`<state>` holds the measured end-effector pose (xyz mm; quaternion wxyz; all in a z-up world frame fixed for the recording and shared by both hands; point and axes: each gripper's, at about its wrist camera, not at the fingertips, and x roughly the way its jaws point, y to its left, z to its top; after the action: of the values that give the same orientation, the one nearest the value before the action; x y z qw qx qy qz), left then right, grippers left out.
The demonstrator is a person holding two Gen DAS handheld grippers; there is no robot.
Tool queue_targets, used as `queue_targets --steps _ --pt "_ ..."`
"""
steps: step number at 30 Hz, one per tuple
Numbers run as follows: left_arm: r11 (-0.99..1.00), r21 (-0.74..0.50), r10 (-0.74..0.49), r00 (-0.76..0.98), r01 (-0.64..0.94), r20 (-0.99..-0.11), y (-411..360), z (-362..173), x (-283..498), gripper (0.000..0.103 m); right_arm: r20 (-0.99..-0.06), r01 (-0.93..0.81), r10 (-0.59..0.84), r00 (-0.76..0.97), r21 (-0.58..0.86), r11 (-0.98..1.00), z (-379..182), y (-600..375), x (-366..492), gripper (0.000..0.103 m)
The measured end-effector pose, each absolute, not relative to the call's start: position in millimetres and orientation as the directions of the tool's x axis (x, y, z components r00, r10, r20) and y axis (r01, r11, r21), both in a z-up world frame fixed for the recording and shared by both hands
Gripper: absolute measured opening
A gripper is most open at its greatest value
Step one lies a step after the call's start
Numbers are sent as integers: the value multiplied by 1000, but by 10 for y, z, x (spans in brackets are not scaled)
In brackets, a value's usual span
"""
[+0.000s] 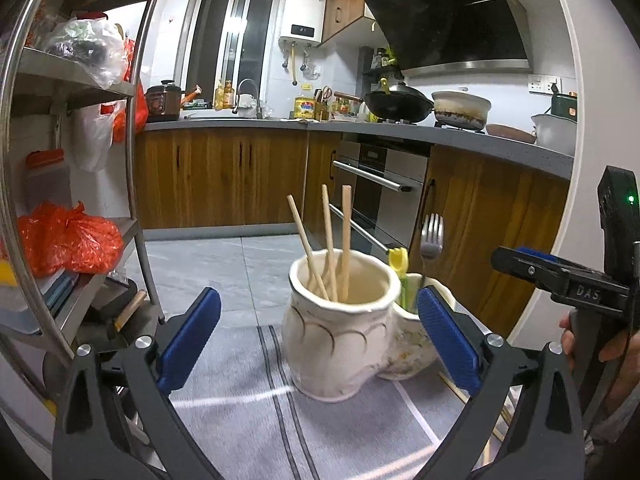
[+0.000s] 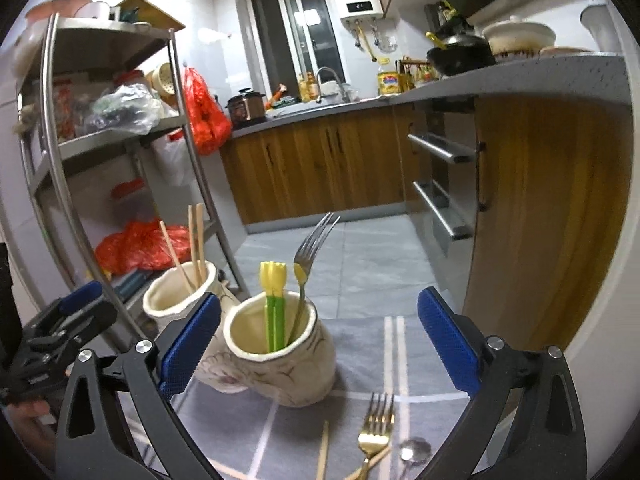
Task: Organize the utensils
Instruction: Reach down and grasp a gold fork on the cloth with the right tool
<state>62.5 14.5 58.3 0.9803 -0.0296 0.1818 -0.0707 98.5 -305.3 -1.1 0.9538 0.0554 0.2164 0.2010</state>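
A cream ceramic double-cup holder stands on a grey striped cloth. Its left cup holds three wooden chopsticks. Its right cup holds a silver fork and a yellow-green utensil. A gold fork, a loose chopstick and a spoon lie on the cloth in the right wrist view. My left gripper is open with the holder beyond its fingers. My right gripper is open and empty behind the holder.
A steel rack with orange bags stands at the left. Wooden cabinets and an oven line the back and right. A hand holds the other gripper at the right edge.
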Motion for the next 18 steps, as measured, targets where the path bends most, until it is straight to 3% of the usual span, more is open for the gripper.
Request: queue_targets --steps 18 --pt "978 -59 -207 905 200 -371 -269 223 253 97 -417 -259 340 843 239 936 -243 -3631 726 98"
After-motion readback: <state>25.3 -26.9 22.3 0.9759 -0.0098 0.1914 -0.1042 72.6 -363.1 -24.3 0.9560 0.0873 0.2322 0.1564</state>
